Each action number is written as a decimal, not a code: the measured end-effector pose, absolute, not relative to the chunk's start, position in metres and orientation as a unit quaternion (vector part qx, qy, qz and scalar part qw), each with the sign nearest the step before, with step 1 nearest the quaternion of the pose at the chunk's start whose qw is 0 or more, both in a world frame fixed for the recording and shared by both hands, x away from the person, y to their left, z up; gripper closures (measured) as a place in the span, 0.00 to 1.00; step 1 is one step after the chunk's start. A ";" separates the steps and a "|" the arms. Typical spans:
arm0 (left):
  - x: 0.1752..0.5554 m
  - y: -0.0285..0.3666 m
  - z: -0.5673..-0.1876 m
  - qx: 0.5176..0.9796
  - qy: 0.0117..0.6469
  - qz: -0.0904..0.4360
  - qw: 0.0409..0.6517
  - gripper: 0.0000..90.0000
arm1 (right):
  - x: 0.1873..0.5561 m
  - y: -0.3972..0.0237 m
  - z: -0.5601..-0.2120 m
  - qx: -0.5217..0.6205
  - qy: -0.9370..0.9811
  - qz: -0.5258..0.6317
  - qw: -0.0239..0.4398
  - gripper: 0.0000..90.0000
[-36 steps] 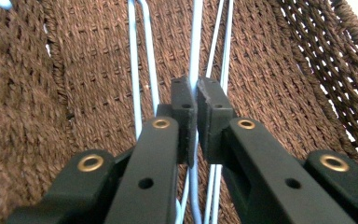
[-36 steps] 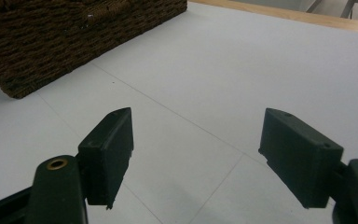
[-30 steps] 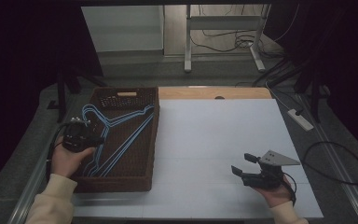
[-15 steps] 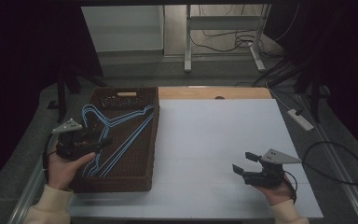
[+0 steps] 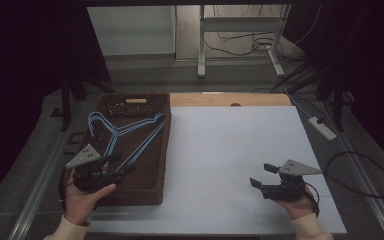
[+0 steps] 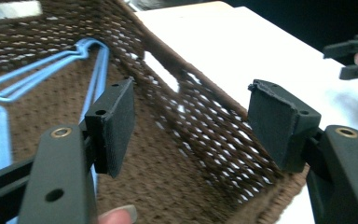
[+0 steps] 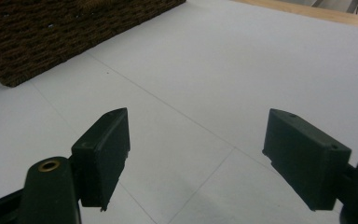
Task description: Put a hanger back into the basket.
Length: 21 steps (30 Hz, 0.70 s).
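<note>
The left gripper [image 5: 111,167] is held over the near left part of the brown woven basket [image 5: 162,150], its jaws pointing toward the table's right side. It is carried by the left hand [image 5: 82,197], which is wrapped around the body from below, with a pale sleeve entering at the bottom edge of the high view. The grey three-cornered plate is tilted up toward the left. The jaws have just been opening and are seen spread wide in the left gripper view — nothing lies between the pads, only the basket's mesh wall behind them.

The blue hangers [image 5: 125,135] are stacked inside the basket, hooks toward its far left corner, arms running along the floor toward the near end. They are not touched by either gripper.

The right gripper [image 5: 264,176] is held low over the white table surface [image 5: 230,145] near its front right corner, well apart from the basket. It is supported by the right hand [image 5: 295,200] from below and pointed left. Its jaws are spread — bare table is seen between the pads in the right gripper view.
</note>
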<state>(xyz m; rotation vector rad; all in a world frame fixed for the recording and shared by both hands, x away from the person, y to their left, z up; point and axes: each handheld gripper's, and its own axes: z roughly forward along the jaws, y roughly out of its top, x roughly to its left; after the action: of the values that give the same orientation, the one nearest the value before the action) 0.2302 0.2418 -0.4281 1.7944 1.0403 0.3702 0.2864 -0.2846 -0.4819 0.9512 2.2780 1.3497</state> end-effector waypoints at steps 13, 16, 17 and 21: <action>0.219 0.218 -0.446 0.749 0.400 0.156 0.504 0.34 | 0.285 -0.294 -0.482 0.334 0.801 0.469 0.166 0.25; 0.219 0.216 -0.451 0.752 0.395 0.159 0.503 0.34 | 0.283 -0.296 -0.482 0.336 0.797 0.474 0.168 0.25; 0.219 0.216 -0.452 0.752 0.395 0.161 0.502 0.34 | 0.281 -0.297 -0.482 0.338 0.794 0.476 0.169 0.25; 0.222 0.218 -0.454 0.752 0.397 0.163 0.501 0.34 | 0.278 -0.300 -0.481 0.339 0.791 0.481 0.168 0.25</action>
<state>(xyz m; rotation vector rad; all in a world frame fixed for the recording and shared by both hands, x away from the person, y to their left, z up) 0.2218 0.2180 -0.4542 1.8169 0.9604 0.3948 0.2776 -0.2996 -0.4812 0.9631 2.2507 1.3681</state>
